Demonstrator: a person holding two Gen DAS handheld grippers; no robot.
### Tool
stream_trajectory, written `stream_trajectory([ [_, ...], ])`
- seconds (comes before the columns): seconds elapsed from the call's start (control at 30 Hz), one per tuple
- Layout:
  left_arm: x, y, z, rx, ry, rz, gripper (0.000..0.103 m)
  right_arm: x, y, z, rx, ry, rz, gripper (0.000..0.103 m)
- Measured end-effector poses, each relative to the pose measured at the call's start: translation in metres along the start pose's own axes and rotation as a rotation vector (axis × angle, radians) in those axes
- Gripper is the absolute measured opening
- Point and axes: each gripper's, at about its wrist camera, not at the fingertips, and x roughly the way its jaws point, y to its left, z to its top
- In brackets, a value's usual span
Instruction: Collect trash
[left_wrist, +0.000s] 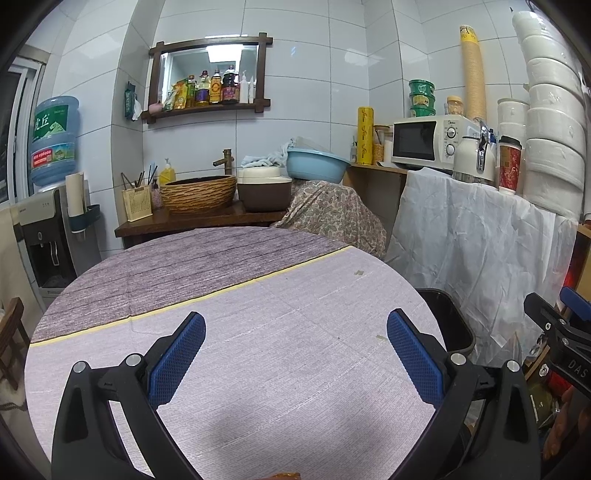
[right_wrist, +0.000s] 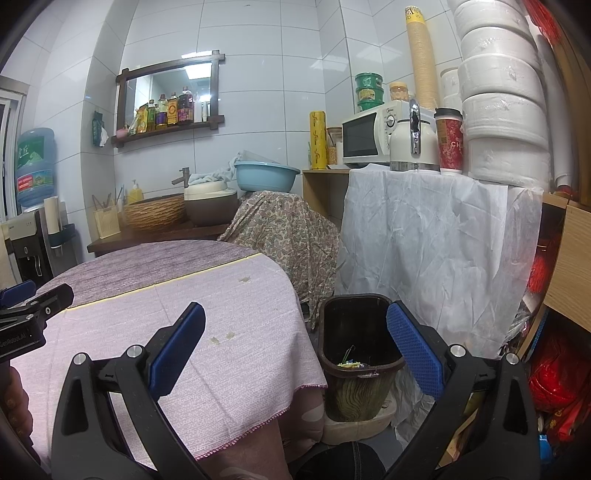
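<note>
A dark trash bin (right_wrist: 360, 354) stands on the floor right of the round table (right_wrist: 207, 314); small colourful scraps lie at its bottom. Only the bin's rim (left_wrist: 448, 317) shows past the table edge in the left wrist view. My left gripper (left_wrist: 295, 354) hovers open over the pale cloth with nothing between its blue pads. My right gripper (right_wrist: 295, 350) is open and empty too, straddling the table edge and the bin. A few small stains (right_wrist: 221, 338) mark the cloth. Each gripper shows at the edge of the other's view: the right gripper (left_wrist: 561, 332) and the left gripper (right_wrist: 26, 314).
Behind the table a wooden counter carries a woven basket (left_wrist: 198, 192), a brown pot and a blue basin (left_wrist: 317, 164). A white-draped shelf (right_wrist: 424, 236) with microwave, kettle and paper rolls stands at the right. A water dispenser (left_wrist: 48, 192) is at the left.
</note>
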Motion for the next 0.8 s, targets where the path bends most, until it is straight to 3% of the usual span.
stream_trajectory([
  [0.8, 0.0008, -0.0015, -0.0001, 0.003, -0.006, -0.007, 0.098, -0.0007, 0.0001, -0.0003, 0.001, 0.002, -0.002, 0.097],
])
